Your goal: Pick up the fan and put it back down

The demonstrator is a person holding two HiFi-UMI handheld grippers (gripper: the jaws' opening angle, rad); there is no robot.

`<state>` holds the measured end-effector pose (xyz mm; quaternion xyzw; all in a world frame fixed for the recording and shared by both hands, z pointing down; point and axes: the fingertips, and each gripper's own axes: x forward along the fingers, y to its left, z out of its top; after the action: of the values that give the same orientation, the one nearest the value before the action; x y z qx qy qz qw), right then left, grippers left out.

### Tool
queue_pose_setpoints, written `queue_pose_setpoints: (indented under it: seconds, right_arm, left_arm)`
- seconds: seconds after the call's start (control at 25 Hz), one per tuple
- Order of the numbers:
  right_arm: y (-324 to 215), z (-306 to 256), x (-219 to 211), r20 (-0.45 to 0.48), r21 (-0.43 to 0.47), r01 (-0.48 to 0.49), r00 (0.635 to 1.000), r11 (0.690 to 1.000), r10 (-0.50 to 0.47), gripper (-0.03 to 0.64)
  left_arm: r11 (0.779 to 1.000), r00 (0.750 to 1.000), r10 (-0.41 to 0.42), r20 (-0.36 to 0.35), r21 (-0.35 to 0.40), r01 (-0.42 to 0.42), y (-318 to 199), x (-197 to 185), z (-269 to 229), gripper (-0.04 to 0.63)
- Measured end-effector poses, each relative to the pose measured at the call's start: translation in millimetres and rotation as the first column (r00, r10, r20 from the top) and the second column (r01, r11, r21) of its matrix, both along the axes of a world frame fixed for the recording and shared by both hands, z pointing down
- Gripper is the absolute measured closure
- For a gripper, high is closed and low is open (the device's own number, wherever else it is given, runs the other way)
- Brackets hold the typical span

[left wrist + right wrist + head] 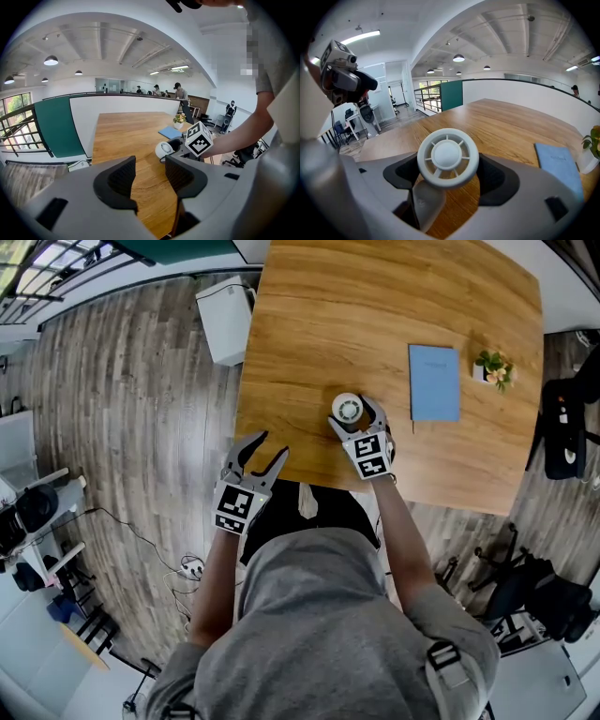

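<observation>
- Wooden table (pixel 375 324): broad bare wood lies open across its far and left parts; its near edge runs just ahead of the person.
- Blue notebook (pixel 434 382): flat, right of the fan, well apart from it.
- Left gripper (pixel 274 444): jaws apart and empty, at the near edge.
- Right gripper (pixel 354 412): clamped on the fan.
- Fan (pixel 447 157): white, between those jaws, a little in from the near edge.
- Potted plant (pixel 493 369): by the right edge.

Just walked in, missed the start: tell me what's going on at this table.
A person stands at a wooden table with a gripper in each hand. The right gripper is shut on the small white fan; whether it is lifted is unclear. The left gripper hovers open and empty at the near edge.
</observation>
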<state>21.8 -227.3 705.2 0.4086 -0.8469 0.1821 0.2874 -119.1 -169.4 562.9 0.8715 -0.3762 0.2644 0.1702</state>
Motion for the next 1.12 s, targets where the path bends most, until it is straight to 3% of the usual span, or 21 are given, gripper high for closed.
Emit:
queue_pose_setpoints:
  seconds: [1.12]
  right_arm:
    - [-13, 36, -4, -0.084, -0.051, -0.06, 0.995, 0.997, 0.056, 0.235]
  left_arm:
    - [0.999, 0.999, 0.041, -0.036, -0.022, -0.042, -18, -8, 9, 0.387]
